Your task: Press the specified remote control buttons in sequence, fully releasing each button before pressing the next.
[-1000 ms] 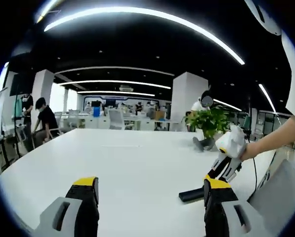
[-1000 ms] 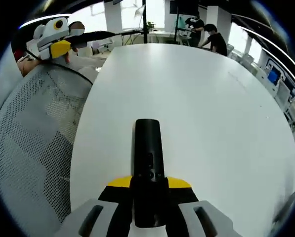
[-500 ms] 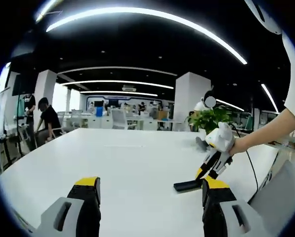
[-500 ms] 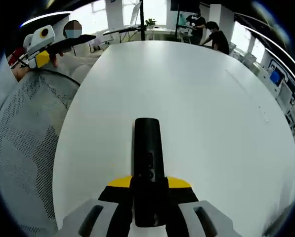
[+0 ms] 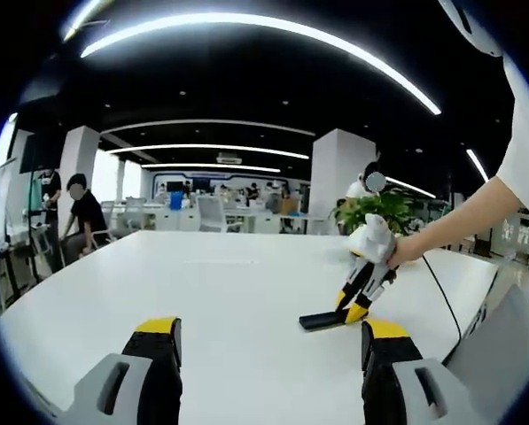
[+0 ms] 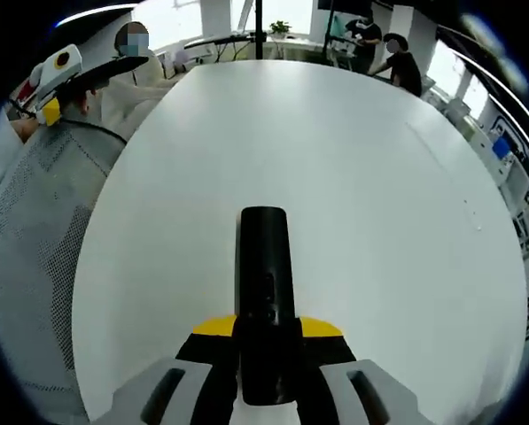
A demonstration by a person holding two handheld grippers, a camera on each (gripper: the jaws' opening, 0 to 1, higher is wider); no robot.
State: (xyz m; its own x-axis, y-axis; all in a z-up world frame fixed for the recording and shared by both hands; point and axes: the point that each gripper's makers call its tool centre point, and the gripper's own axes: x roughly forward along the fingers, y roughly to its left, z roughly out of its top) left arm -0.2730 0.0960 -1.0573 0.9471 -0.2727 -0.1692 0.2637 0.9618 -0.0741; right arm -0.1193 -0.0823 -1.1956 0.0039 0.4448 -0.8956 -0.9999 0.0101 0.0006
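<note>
A black remote control (image 6: 264,292) sticks out lengthwise from between the jaws of my right gripper (image 6: 266,333), which is shut on its near end, buttons facing up. It hangs over the white table (image 6: 361,204). In the left gripper view the same remote (image 5: 322,320) is held low over the table (image 5: 202,292) by the right gripper (image 5: 353,308), with a hand on its grip. My left gripper (image 5: 268,345) stands open, jaws far apart with nothing between them, short of the remote. The left gripper (image 6: 51,75) also appears at the upper left of the right gripper view.
A grey mesh chair (image 6: 25,266) stands at the table's near side, by the person. A potted plant (image 5: 384,211) sits on the far right of the table. People (image 5: 78,217) stand beyond the table's far left end.
The right gripper has carried the remote further out over the table and lower, leftward in the left gripper view. The left gripper stays open and nearly still.
</note>
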